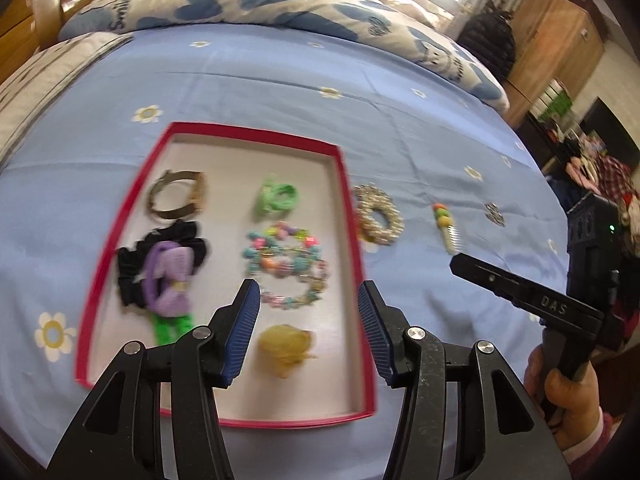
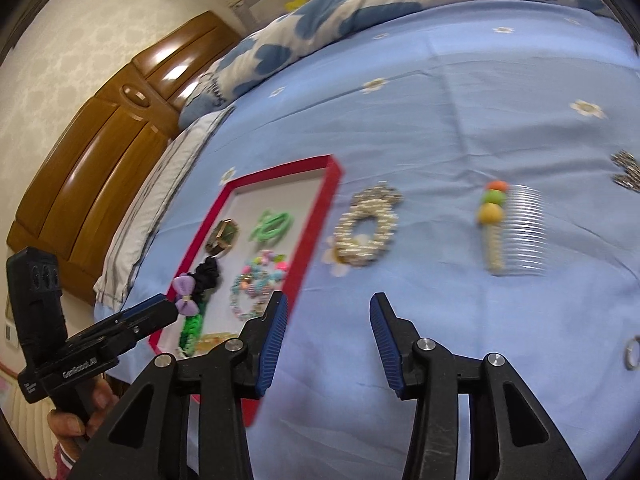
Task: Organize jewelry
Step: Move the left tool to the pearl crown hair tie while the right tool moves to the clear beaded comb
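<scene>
A red-rimmed tray (image 1: 352,216) (image 2: 316,216) lies on the blue bedsheet. It holds a watch (image 1: 178,196), a green hair tie (image 1: 278,196), beaded bracelets (image 1: 286,264), a black scrunchie with a purple bow (image 1: 168,276) and a yellow item (image 1: 285,344). To the right of the tray, on the sheet, lie a pearl scrunchie (image 1: 378,216) (image 2: 366,226), a comb with coloured balls (image 1: 446,224) (image 2: 508,228) and a silver clip (image 1: 495,214) (image 2: 628,170). My left gripper (image 1: 308,300) is open and empty above the tray's near end. My right gripper (image 2: 328,316) is open and empty, short of the pearl scrunchie.
A small ring (image 2: 632,354) lies on the sheet at the right edge. A folded quilt (image 1: 256,4) lies along the far side of the bed. A wooden wardrobe (image 2: 100,152) stands at the left. A dark bag (image 1: 490,44) and furniture stand at the right.
</scene>
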Demonstrator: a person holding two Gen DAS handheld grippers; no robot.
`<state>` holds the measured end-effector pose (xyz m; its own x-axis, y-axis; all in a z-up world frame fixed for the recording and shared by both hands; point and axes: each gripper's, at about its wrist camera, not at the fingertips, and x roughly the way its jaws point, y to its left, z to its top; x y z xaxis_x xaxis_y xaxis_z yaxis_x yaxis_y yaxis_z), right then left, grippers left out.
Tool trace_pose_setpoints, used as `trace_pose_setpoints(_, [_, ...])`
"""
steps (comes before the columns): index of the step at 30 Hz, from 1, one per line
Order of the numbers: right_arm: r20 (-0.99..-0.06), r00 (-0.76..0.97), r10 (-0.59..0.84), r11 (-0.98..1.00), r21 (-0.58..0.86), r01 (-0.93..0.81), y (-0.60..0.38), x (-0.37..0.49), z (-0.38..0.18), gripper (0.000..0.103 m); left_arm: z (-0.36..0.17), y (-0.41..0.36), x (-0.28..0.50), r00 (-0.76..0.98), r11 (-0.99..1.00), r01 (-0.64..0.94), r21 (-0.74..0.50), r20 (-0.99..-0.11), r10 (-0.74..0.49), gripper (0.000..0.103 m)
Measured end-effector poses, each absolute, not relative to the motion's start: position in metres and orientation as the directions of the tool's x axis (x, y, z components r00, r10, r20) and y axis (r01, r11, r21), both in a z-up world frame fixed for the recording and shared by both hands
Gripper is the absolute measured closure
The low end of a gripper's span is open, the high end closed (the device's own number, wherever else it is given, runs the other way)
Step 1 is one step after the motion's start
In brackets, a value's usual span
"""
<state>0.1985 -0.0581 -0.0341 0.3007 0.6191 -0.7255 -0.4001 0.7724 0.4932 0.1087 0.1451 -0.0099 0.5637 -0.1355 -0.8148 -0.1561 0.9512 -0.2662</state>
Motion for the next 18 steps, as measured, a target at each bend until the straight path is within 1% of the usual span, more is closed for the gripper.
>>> trace_pose_setpoints(8, [-0.736,0.348,0.581,0.811,0.486,-0.325,-0.100,0.203,-0.040,0.057,-0.008,0.109,0.122,0.552,0.964,-0.079,-0.254,-0.817,-0.170,0.053])
trace_pose_setpoints(10, [-0.739,0.356,0.572,0.819,0.486,-0.307,-0.109,0.206,-0.043,0.054,-0.008,0.101,0.127,0.547,0.968,-0.062,-0.245,-0.819,-0.172,0.053])
trace_pose_setpoints(14, [-0.749,0.372,0.548,0.836,0.474,-0.276,-0.123,0.215,-0.048,0.052,-0.011,0.091,0.138,0.535,0.972,-0.041,-0.232,-0.826,-0.175,0.053])
trace_pose_setpoints(17, [-0.760,0.385,0.525,0.851,0.453,-0.267,-0.127,0.226,-0.052,0.046,-0.015,0.084,0.150,0.524,0.973,-0.031,-0.227,-0.833,-0.178,0.053])
trace_pose_setpoints(18, [-0.763,0.387,0.517,0.855,0.444,-0.267,-0.127,0.229,-0.054,0.041,-0.016,0.082,0.153,0.521,0.974,-0.026,-0.226,-0.834,-0.180,0.053])
